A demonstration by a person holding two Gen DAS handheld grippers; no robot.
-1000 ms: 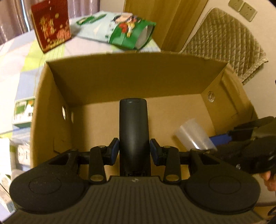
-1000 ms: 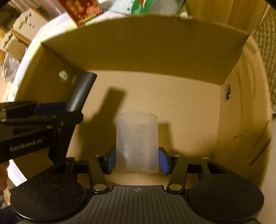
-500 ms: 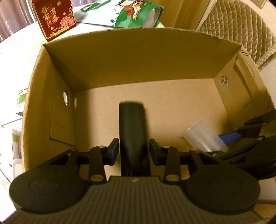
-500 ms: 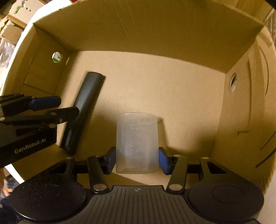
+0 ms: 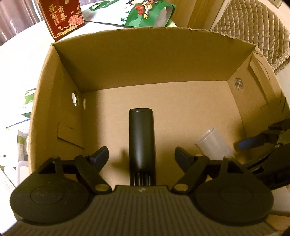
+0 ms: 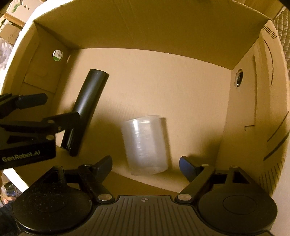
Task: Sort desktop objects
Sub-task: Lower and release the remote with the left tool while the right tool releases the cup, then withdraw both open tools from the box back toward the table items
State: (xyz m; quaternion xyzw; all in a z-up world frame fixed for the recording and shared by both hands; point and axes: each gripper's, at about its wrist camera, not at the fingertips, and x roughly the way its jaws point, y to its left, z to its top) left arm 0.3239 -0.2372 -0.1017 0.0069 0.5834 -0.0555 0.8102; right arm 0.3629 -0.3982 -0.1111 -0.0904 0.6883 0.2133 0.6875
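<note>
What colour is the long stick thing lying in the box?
Black all over. The remote shows best in the left wrist view, lying in the cardboard box.

Cup [image 6: 145, 145] blurred; remote [image 5: 142, 145] base hidden

Both cameras ride just behind their grippers and look steeply down into the same open cardboard box [image 5: 59, 101], close enough that its walls nearly fill each view. The left wrist view tilts a little forward, so it also catches the red carton [image 5: 61, 16] and green snack bag [image 5: 148, 12] past the far rim. They share the box floor, where the black remote control [image 5: 141, 138] and clear measuring cup [image 6: 145, 143] lie, and each view shows the other gripper at its side edge.
</note>
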